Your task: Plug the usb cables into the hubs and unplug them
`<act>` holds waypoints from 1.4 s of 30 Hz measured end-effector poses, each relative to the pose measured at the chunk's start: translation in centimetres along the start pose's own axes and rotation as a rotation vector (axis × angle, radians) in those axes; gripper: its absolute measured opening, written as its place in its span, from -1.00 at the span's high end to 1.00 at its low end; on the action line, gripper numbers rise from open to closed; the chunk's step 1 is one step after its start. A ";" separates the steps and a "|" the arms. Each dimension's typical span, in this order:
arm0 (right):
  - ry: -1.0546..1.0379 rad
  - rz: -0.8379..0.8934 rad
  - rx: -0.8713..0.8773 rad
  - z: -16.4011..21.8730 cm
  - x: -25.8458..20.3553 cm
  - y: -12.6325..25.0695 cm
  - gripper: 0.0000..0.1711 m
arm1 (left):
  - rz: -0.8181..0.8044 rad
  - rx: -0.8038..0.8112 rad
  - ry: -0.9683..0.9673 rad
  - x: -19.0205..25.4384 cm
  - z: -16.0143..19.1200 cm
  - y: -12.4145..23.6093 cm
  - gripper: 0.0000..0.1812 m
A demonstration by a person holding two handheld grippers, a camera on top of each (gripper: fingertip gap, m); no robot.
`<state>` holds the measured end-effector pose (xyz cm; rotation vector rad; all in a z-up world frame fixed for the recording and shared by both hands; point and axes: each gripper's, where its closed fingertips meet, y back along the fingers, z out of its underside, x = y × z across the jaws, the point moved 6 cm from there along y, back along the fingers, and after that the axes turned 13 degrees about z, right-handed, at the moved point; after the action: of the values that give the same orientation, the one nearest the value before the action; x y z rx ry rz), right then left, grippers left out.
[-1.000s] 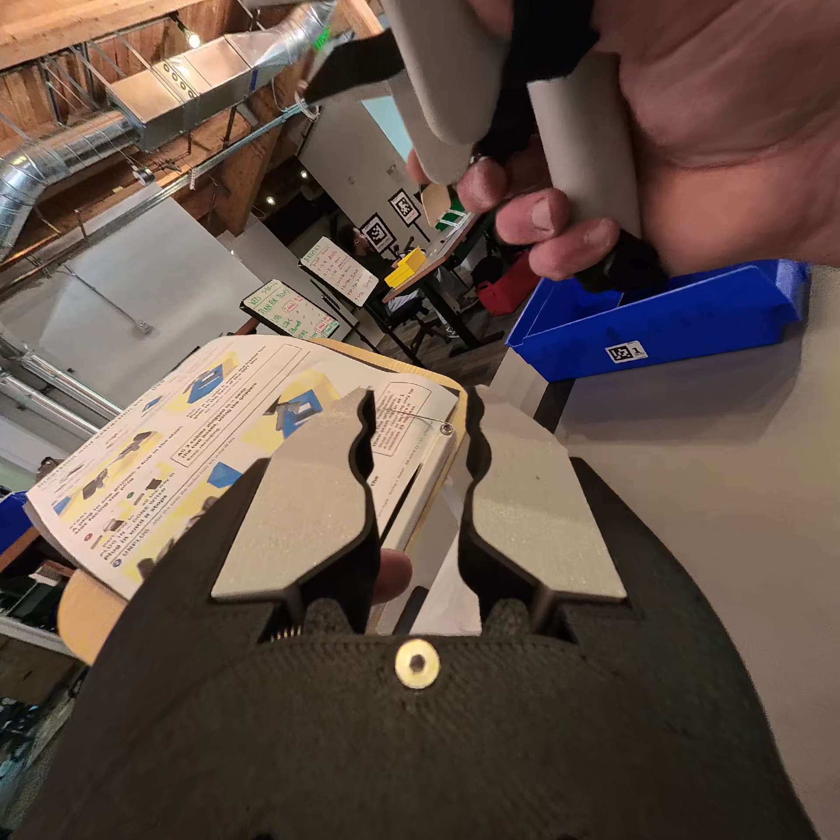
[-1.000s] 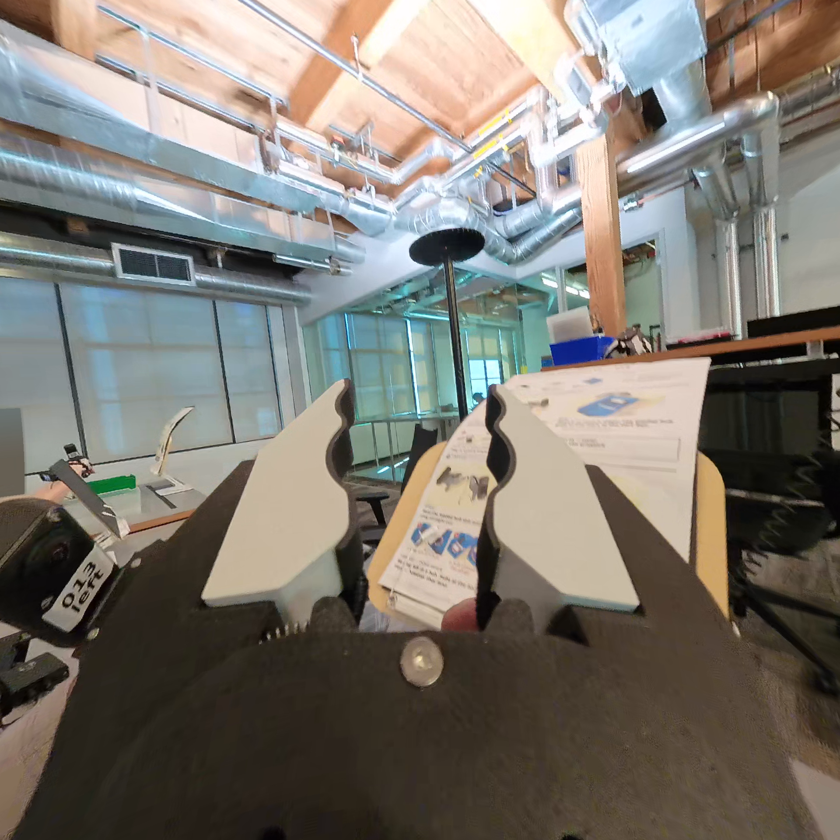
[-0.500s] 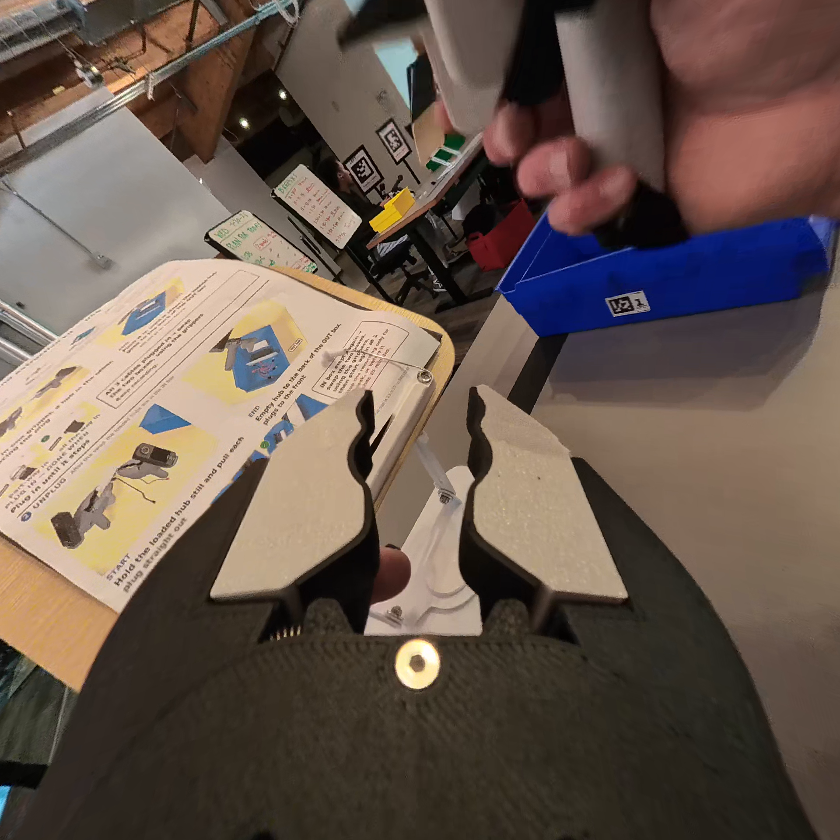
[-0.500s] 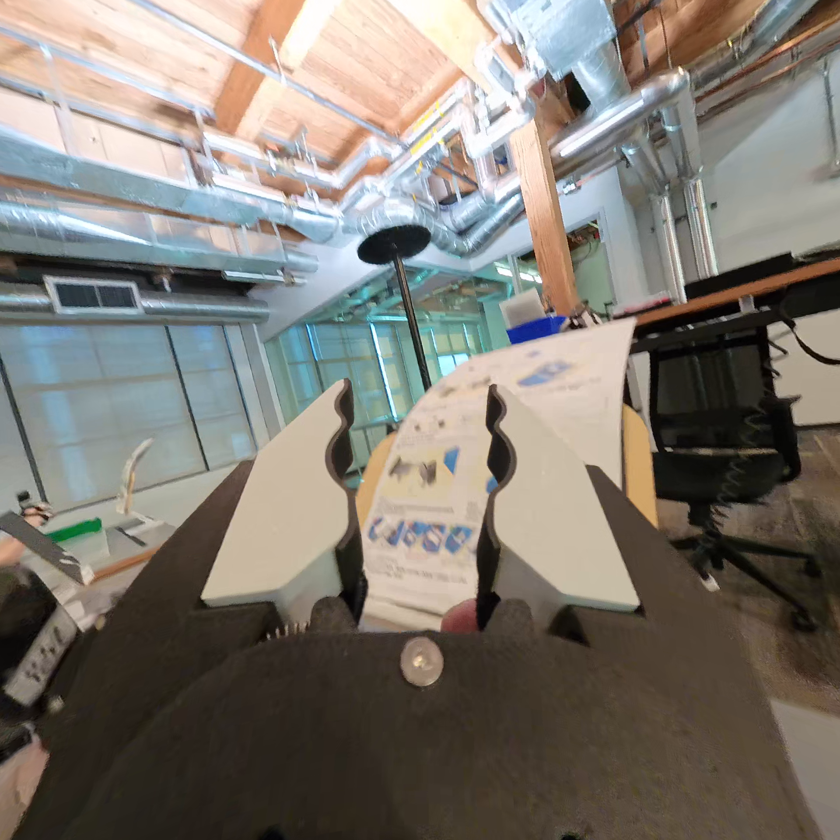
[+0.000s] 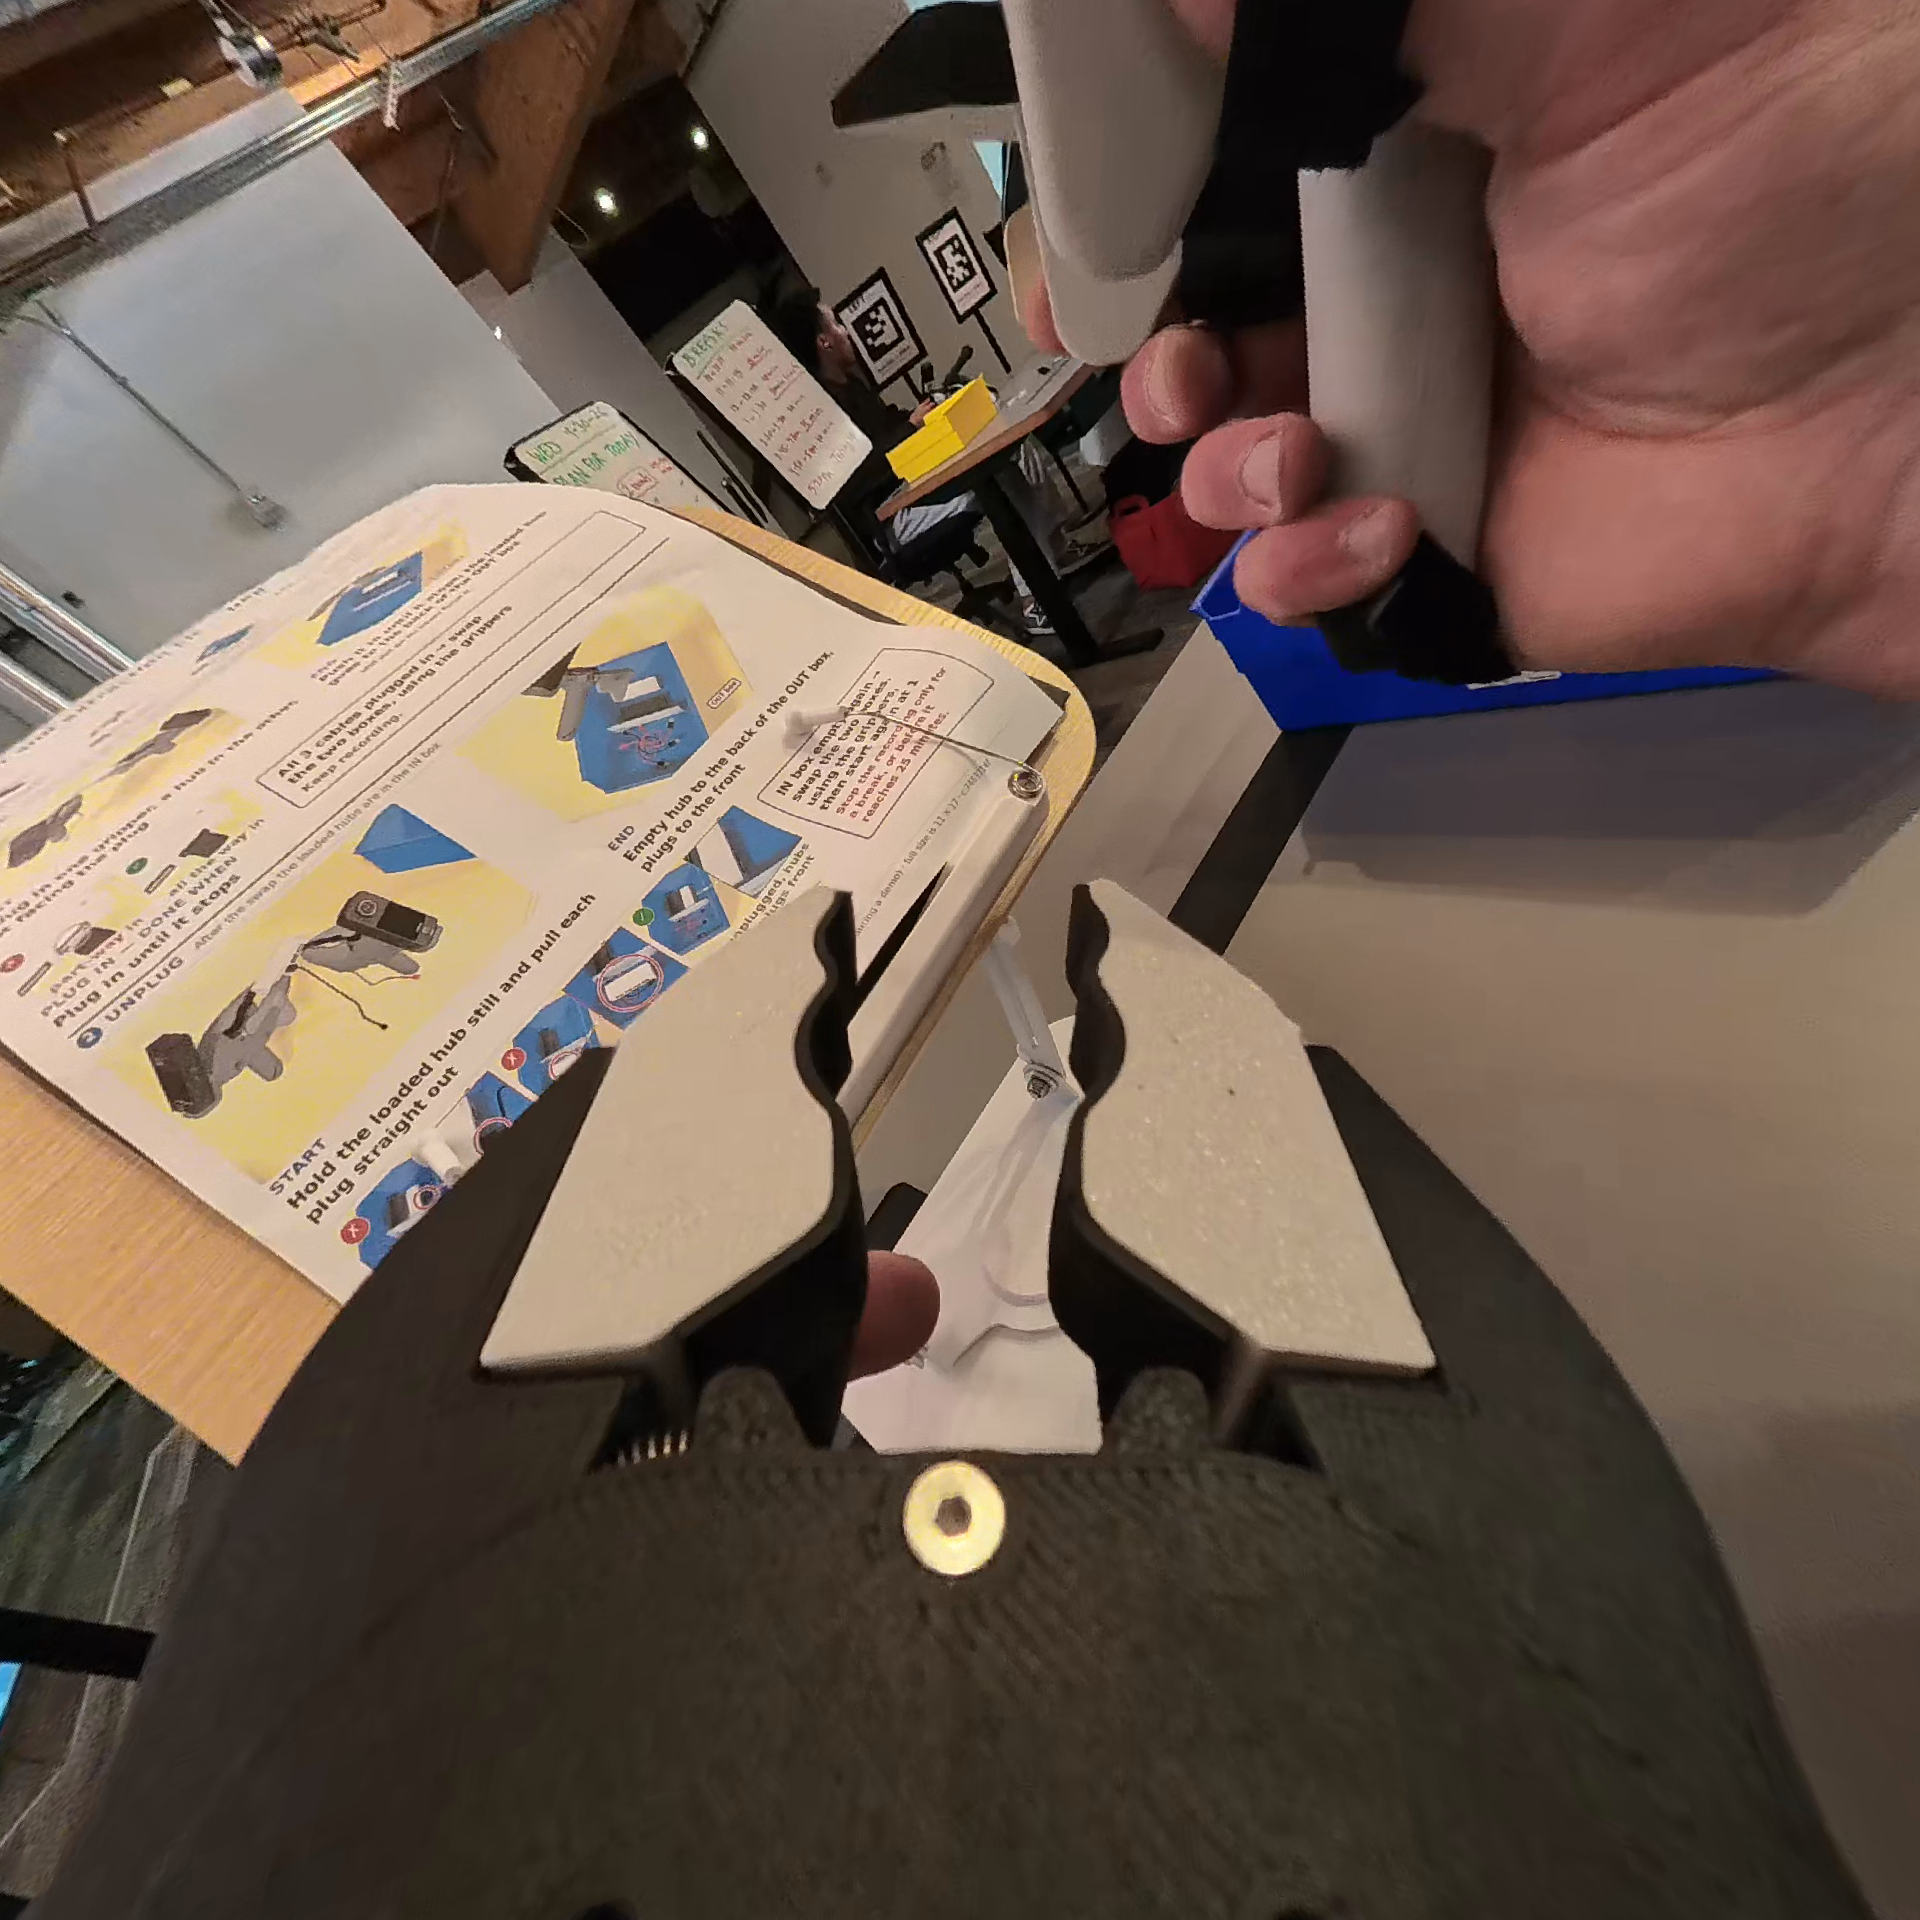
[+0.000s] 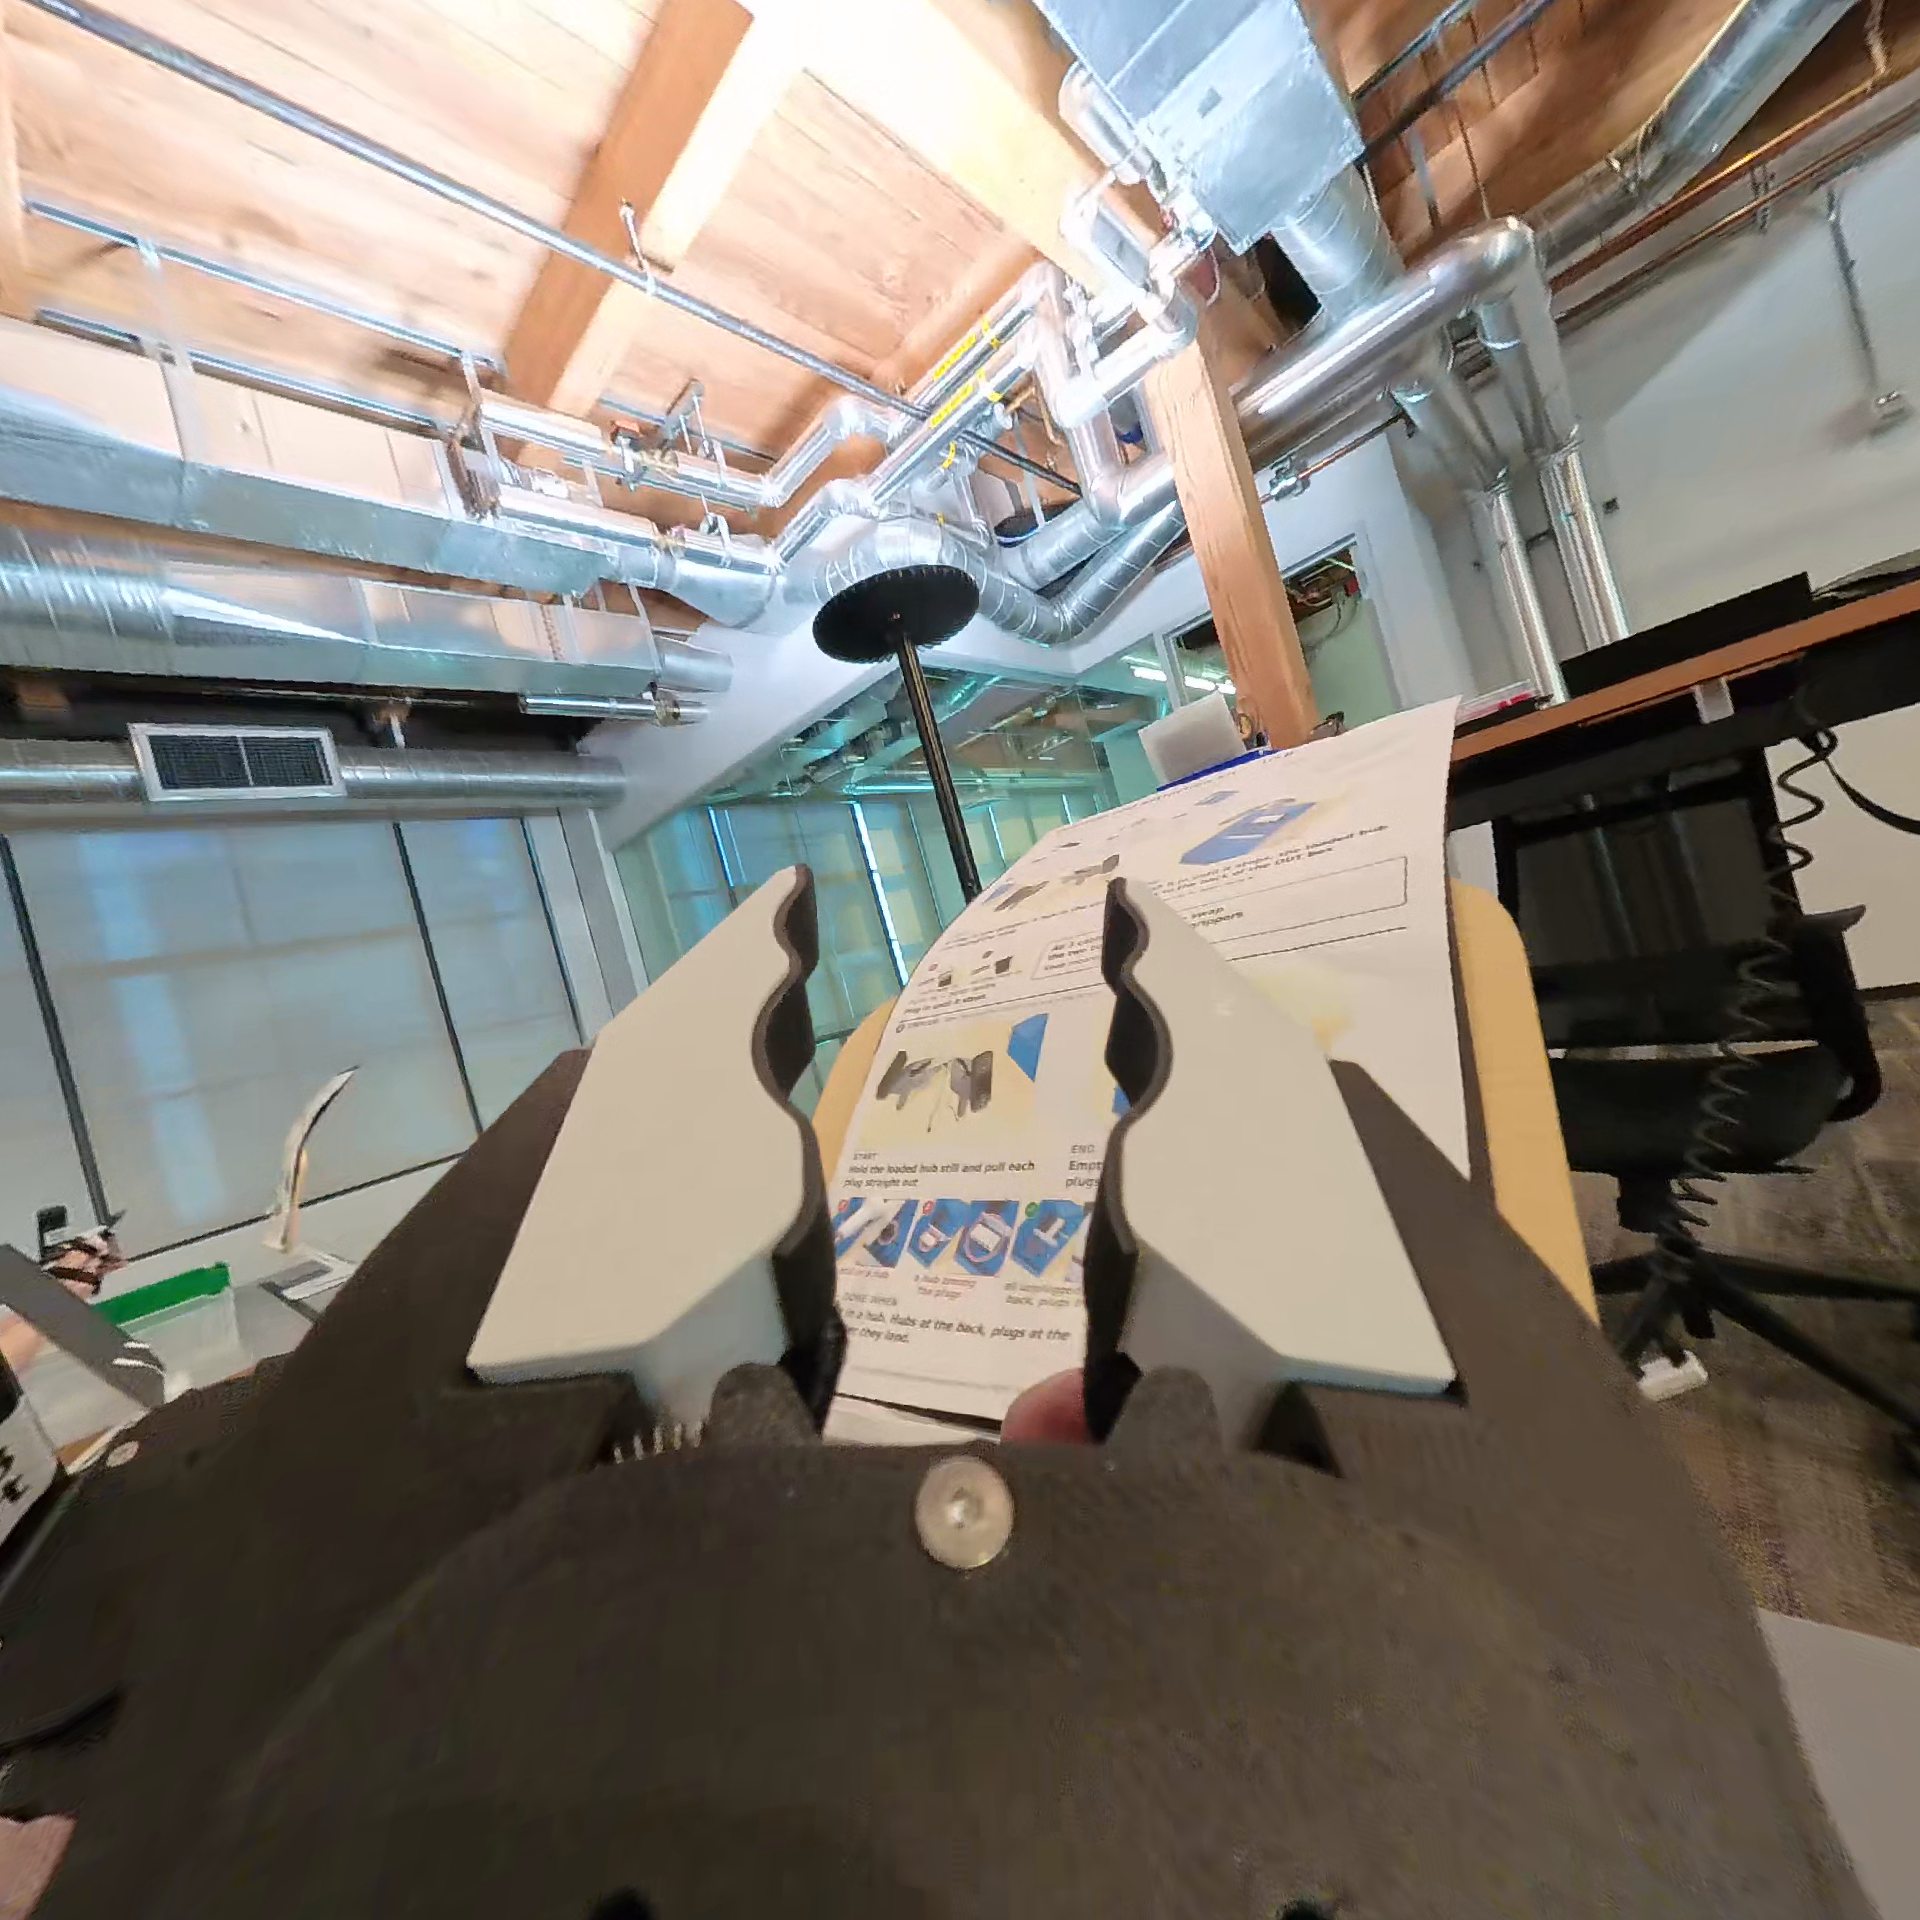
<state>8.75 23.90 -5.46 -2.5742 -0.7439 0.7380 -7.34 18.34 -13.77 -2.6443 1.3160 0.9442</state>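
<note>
Printed writing covers the instruction sheet (image 5: 436, 831); handwriting fills two whiteboards (image 5: 774, 405) behind.

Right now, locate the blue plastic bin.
In the left wrist view, the blue plastic bin sits upper right on the grey table, behind the person's hand.

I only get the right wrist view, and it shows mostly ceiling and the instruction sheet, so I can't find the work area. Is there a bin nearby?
Observer: Yes. The left wrist view shows a blue bin on the grey table, partly behind the hand that grips a tool handle.
Operator: Any cables or hubs in it?
Observer: Cannot tell. Only the bin's outer wall shows, and no cable or hub appears in either view.
Operator: Are the left tongs holding anything?
Observer: No. The left tongs are open and empty, pointing past the edge of the instruction sheet.
</note>
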 end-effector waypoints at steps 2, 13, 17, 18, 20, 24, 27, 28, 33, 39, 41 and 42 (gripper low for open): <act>0.013 0.004 -0.003 0.1 0.2 0.1 0.37 | 0.009 0.015 0.014 0.0 0.0 0.0 0.57; 0.080 -0.067 -0.122 2.7 -2.3 0.3 0.36 | 0.022 -0.031 -0.015 1.2 0.3 0.4 0.57; 0.132 -0.097 -0.163 3.3 -2.9 0.5 0.37 | 0.045 -0.078 -0.059 2.0 0.9 0.3 0.56; 0.129 -0.110 -0.176 3.5 -3.0 0.6 0.37 | 0.059 -0.068 -0.051 2.2 0.8 0.2 0.56; 0.138 -0.124 -0.207 3.8 -2.8 0.7 0.37 | 0.068 -0.046 -0.032 2.3 0.7 0.1 0.56; 0.173 -0.176 -0.267 4.5 -2.9 0.8 0.39 | 0.045 -0.033 -0.019 1.9 0.7 0.0 0.57; 0.214 -0.235 -0.322 5.1 -3.5 1.1 0.42 | 0.039 -0.015 0.004 1.7 0.7 -0.1 0.58; 0.236 -0.254 -0.343 5.4 -3.6 1.1 0.44 | 0.029 -0.019 0.009 1.6 0.8 -0.2 0.58; 0.324 -0.288 -0.409 6.4 -4.0 1.4 0.49 | 0.003 -0.011 0.021 1.1 1.2 -0.2 0.60; 0.423 -0.317 -0.431 6.8 -4.6 1.8 0.64 | -0.019 -0.008 0.031 0.0 1.3 0.8 0.76; 0.442 -0.324 -0.433 7.0 -4.8 1.9 0.72 | -0.027 -0.003 0.037 -0.4 1.3 1.3 0.82; 0.448 -0.330 -0.437 7.1 -4.9 2.0 0.75 | -0.036 -0.003 0.035 -0.6 1.3 1.5 0.85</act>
<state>1.91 20.87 -10.18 -2.7248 -1.2323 -0.1209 -9.35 18.16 -14.19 -2.6887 1.2707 0.9000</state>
